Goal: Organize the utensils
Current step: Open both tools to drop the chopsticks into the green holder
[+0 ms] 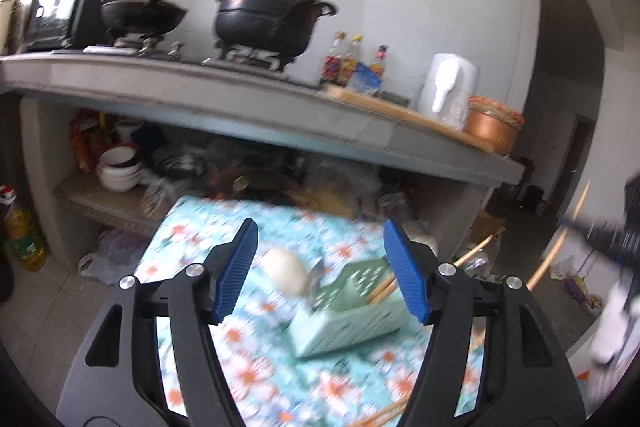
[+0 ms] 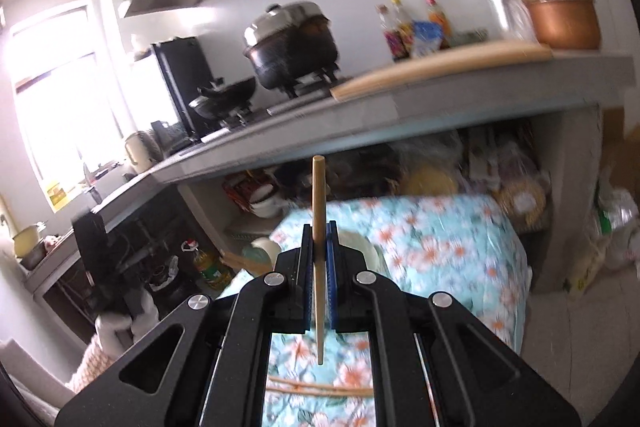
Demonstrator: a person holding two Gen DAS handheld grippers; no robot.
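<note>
On the left, the left tongs (image 1: pixel 320 267) hung wide open and empty above the flowered counter (image 1: pixel 192 243), with a white egg-shaped thing (image 1: pixel 286 271) and the green slotted holder (image 1: pixel 344 311) lying between and beyond the blue pads. The holder lay tipped, its open mouth turned up and to the right, and a couple of chopsticks (image 1: pixel 382 289) already poked out of it toward the right pad. Further right, the right tongs (image 2: pixel 320 255) were closed on a single chopstick (image 2: pixel 318 227), gripped around its middle so that its long axis ran nearly upright, blunt end up and thin tip pointing down toward the cloth. More loose chopsticks (image 2: pixel 320 387) lay flat on the cloth just under that tip, running across it. Judging by the left view, the holder sat closer to the empty left tongs, while the held stick would have to come in from the holder's right and be brought in line with the mouth.
</note>
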